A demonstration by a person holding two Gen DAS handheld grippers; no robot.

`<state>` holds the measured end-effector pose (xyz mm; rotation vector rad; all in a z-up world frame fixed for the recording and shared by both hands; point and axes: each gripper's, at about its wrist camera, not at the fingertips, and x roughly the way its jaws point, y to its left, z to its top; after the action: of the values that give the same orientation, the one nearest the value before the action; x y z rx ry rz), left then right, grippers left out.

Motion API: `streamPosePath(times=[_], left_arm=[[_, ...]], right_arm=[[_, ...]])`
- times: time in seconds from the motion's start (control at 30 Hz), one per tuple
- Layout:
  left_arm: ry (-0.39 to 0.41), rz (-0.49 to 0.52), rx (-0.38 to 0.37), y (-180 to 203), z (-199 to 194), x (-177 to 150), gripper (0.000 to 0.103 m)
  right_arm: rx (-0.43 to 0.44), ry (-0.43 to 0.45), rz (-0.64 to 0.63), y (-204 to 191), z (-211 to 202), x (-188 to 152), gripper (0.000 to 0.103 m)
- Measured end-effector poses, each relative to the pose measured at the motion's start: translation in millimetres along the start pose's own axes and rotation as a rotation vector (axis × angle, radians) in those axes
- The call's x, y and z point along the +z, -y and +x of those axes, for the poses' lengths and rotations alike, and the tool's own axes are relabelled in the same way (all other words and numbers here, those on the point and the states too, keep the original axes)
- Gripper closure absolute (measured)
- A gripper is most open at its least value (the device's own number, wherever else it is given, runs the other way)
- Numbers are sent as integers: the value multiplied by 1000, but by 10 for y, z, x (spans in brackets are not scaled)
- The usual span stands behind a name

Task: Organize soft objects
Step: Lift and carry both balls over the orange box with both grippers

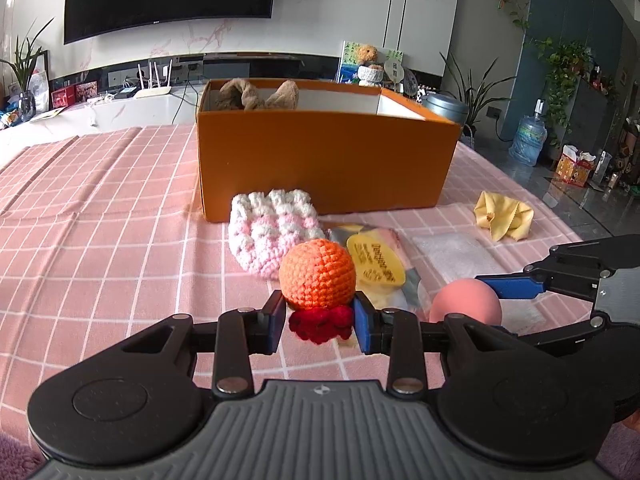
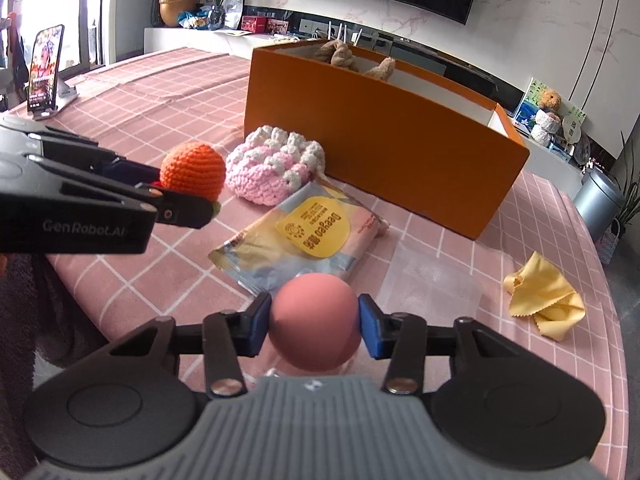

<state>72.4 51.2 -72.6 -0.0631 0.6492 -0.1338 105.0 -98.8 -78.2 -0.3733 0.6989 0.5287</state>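
Observation:
My left gripper point(image 1: 320, 320) is shut on an orange crochet ball with red frills point(image 1: 318, 274), low over the pink checked cloth; it also shows in the right wrist view point(image 2: 192, 170). My right gripper point(image 2: 314, 326) is shut on a pink foam ball point(image 2: 314, 326), seen in the left wrist view too point(image 1: 464, 302). The orange box point(image 1: 328, 160) stands behind, with a brown plush toy point(image 1: 260, 96) inside. A pink-and-white crochet pouch point(image 1: 272, 228) lies in front of the box.
A snack packet with a yellow label point(image 2: 308, 232), a clear plastic bag point(image 2: 432, 280) and a crumpled yellow cloth point(image 2: 544, 300) lie on the cloth. A phone on a stand point(image 2: 44, 68) is at the far left. A grey tin point(image 2: 598, 196) stands beyond the box.

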Motion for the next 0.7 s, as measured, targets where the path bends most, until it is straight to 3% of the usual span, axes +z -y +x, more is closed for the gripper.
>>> streamPosePath(times=[0.37, 0.7], left_arm=[[35, -4, -24, 33, -62, 545, 63], [90, -26, -107, -33, 227, 1437, 63]], right_arm=[[59, 70, 69, 369, -143, 485, 59], [74, 169, 93, 953, -139, 1322, 59]])
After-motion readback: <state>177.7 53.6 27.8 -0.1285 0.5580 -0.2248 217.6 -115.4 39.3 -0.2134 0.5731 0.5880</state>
